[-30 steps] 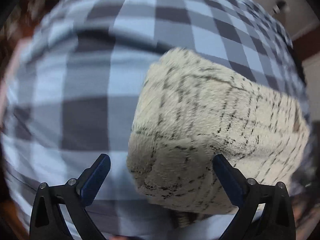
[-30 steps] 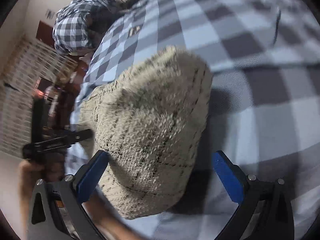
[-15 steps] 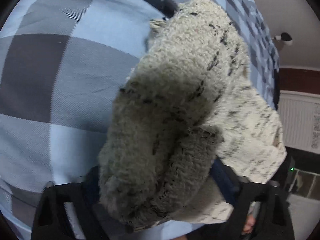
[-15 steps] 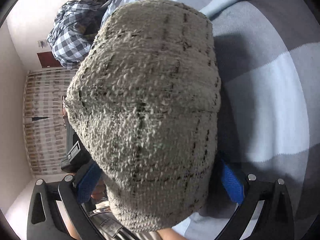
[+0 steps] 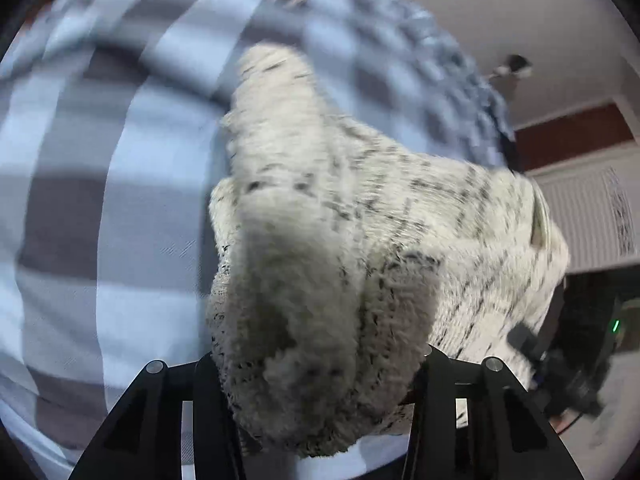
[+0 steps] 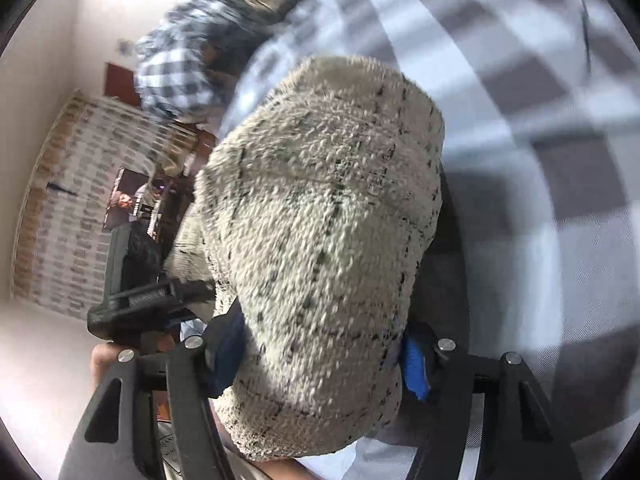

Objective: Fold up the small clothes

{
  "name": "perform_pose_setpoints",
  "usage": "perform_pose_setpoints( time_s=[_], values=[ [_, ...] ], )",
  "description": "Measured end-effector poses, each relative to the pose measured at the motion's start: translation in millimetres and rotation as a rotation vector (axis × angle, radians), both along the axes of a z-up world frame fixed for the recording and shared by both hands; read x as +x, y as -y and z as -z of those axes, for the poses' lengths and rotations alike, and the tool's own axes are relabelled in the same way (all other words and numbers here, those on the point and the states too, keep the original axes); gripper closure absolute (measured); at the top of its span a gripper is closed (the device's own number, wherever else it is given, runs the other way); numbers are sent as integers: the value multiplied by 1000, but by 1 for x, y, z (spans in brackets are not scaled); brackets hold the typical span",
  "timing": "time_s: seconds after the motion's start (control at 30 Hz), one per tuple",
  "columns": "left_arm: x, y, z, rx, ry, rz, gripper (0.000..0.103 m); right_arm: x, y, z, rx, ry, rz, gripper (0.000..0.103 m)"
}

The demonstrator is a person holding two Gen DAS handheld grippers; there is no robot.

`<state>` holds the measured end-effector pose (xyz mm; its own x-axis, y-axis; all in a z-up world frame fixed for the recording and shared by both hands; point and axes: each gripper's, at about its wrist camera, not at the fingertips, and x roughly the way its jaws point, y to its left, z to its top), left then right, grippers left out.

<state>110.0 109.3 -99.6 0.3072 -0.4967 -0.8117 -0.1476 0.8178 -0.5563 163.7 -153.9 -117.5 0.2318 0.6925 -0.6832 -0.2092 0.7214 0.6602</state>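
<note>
My left claw (image 5: pixel 316 364) lay at one end of the knitted garment (image 5: pixel 360 240), my right claw (image 6: pixel 320 356) at the other end, garment bunched between each pair of jaws, bedspread (image 5: pixel 100 220) beneath it, heap of checked cloth (image 6: pixel 180 64) behind, my left hand (image 6: pixel 100 360) under its claw.

Cream knitted garment (image 5: pixel 320 264) with dark flecks, bunched; raised above checked bedding (image 5: pixel 120 220).

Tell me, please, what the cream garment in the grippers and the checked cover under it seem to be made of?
Cream garment: probably a knitted, fleecy yarn, wool or acrylic; nubbly matte loops with thin dark flecked lines. Checked cover: likely woven cotton or a blend; a fine diagonal weave shows, flat and matte, in blue, grey and white squares.
</note>
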Motion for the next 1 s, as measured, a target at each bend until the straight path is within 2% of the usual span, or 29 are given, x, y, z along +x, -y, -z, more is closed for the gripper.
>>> perform_pose_setpoints(
  time_s=[0.03, 0.17, 0.23, 0.33, 0.47, 0.57, 0.6, 0.67, 0.7, 0.73, 0.77, 0.8, 0.83, 0.87, 0.93, 0.97, 1.0],
  values=[
    [4, 6, -16, 9, 59, -3, 59, 4, 2, -14, 3, 36, -7, 43],
    [34, 15, -47, -2, 154, -16, 59, 31, 19, -56, 30, 140, -17, 43],
    [58, 29, -52, 4, 171, -7, 59, 46, 31, -64, 36, 163, -6, 43],
    [94, 48, -42, -5, 150, -2, 59, 70, 48, -68, 30, 180, 19, 43],
    [130, 71, -5, 14, 95, 6, 58, 87, 80, -46, -1, 132, 48, 43],
    [142, 78, 39, -1, 24, -8, 58, 95, 86, -19, -57, 65, 47, 43],
    [138, 78, 46, 8, 30, -14, 56, 100, 86, -10, -69, 42, 47, 43],
    [137, 80, 49, -14, 99, -28, 51, 108, 94, 18, -93, -14, 50, 42],
    [135, 80, 49, -11, 113, -30, 44, 110, 97, 27, -70, -31, 71, 36],
    [133, 81, 45, 20, 139, -27, 38, 108, 105, 33, -24, -51, 100, 31],
    [132, 83, 41, 83, 151, -20, 24, 107, 114, 43, 37, -104, 139, 19],
    [130, 87, 34, 177, 163, -10, 13, 106, 116, 45, 51, -156, 158, 8],
    [128, 90, 21, 275, 183, 10, 12, 105, 118, 48, 45, -230, 180, 7],
    [124, 90, 9, 339, 199, 24, 10, 103, 117, 43, 34, -258, 188, 7],
    [112, 94, -12, 486, 230, 51, 10, 88, 112, 6, -77, -161, 210, 7],
    [104, 94, -20, 538, 240, 56, 9, 79, 111, -13, -136, -93, 225, 6],
    [93, 93, -32, 583, 254, 66, 7, 62, 107, -44, -213, 14, 236, 6]
  ],
)
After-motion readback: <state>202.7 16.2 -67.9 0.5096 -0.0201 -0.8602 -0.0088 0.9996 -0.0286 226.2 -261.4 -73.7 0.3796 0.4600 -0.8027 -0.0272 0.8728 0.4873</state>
